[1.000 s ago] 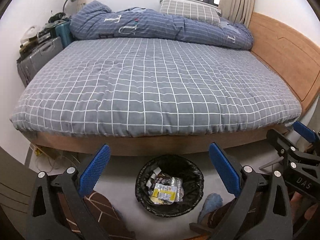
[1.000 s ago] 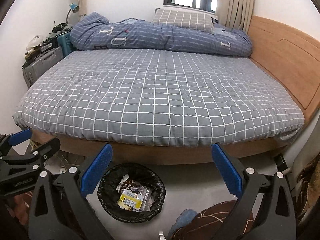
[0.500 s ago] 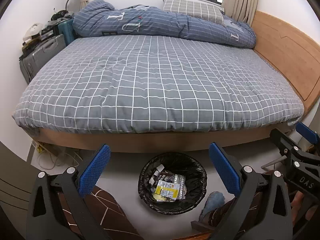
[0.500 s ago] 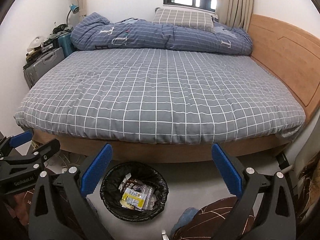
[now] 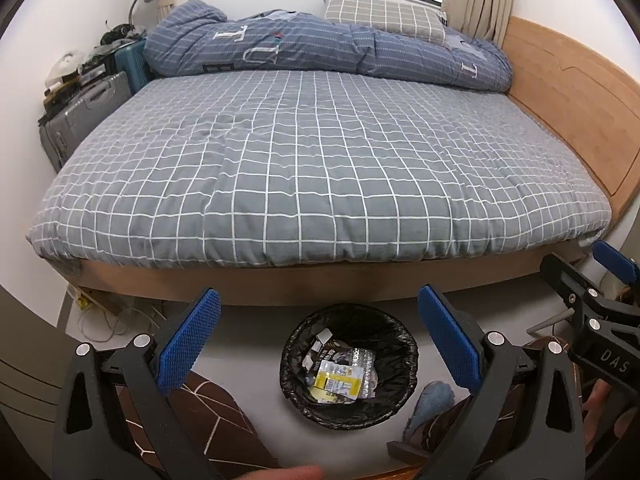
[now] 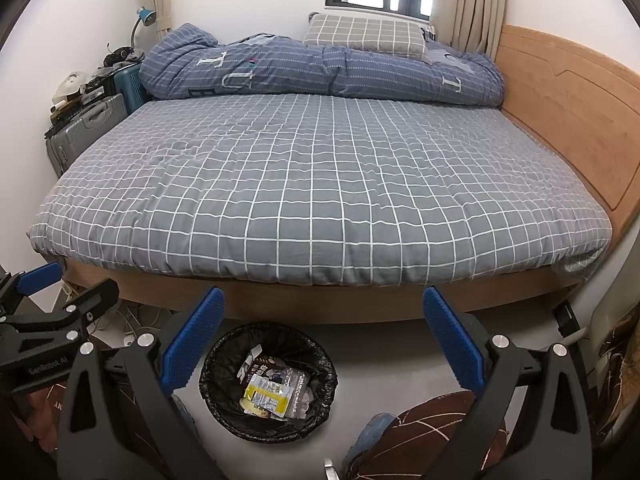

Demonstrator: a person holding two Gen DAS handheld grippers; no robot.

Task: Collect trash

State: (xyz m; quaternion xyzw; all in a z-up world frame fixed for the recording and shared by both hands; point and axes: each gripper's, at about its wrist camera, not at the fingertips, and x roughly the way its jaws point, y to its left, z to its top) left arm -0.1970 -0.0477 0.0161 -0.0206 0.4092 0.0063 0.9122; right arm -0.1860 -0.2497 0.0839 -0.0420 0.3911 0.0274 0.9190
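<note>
A black-lined trash bin (image 5: pixel 349 364) stands on the floor at the foot of the bed, also in the right wrist view (image 6: pixel 269 380). Wrappers lie in it, among them a yellow packet (image 5: pixel 336 383) (image 6: pixel 265 396). My left gripper (image 5: pixel 320 338) is open and empty, held above the bin. My right gripper (image 6: pixel 324 338) is open and empty, a little right of the bin. Each gripper shows at the edge of the other's view, the right one (image 5: pixel 592 320) and the left one (image 6: pixel 48 312).
A bed with a grey checked cover (image 5: pixel 320 168) fills the view, with a wooden frame (image 5: pixel 320 284) and headboard (image 5: pixel 576 92) on the right. A rolled blue duvet (image 5: pixel 320 52) and pillow lie at the far side. Suitcases (image 5: pixel 84 116) stand at the left wall. Cables (image 5: pixel 108 316) lie under the bed's left corner.
Both views have risen and tilted slightly, so the bin sits a little lower and further right in the left wrist view. Both grippers stay open and empty.
</note>
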